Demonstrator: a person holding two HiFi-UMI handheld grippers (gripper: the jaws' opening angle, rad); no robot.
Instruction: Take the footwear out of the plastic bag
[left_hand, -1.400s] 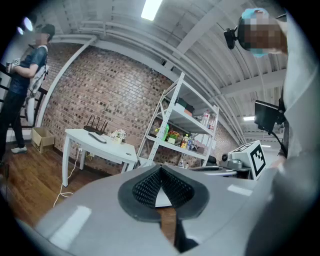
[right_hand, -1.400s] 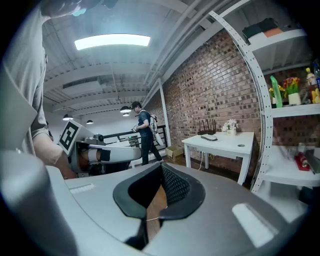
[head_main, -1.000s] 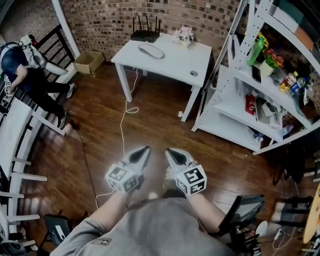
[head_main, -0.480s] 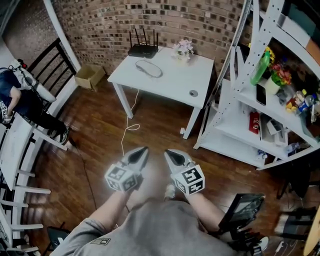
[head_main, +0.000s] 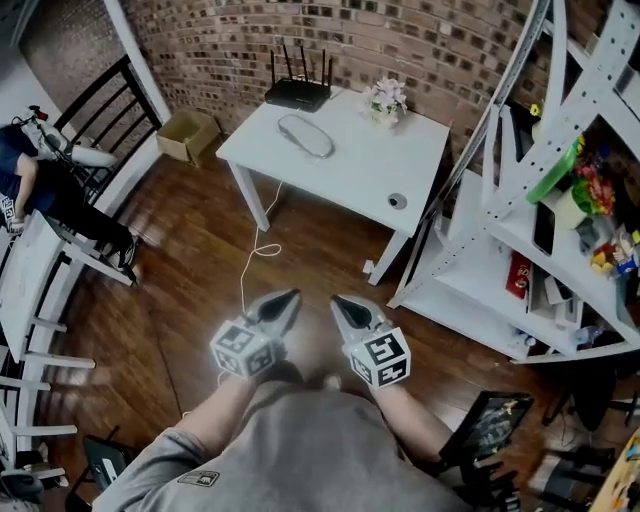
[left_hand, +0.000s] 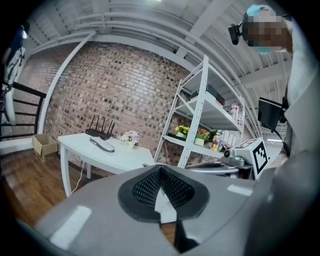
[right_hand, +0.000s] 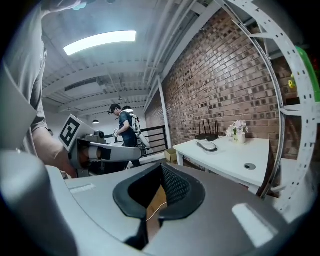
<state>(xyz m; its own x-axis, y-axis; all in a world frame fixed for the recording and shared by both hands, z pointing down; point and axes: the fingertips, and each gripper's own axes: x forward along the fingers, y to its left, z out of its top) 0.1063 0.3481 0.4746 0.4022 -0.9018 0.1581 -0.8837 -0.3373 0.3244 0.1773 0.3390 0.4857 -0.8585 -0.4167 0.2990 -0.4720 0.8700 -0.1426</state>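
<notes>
Both claws, my grey left gripper (head_main: 283, 303) and right gripper (head_main: 346, 308), are closed and empty. I've drifted nearer the front edge of the white rectangular table (head_main: 350, 160), with no plastic bag or footwear in sight yet.

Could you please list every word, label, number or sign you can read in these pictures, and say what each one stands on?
No text is legible anywhere.
Cubes on the left gripper and right gripper: black-and-white marker squares only, no words.
Shirt patch: print too small to read.
Shelf packages: labels blurred.
Router: no brand can be made out.
</notes>
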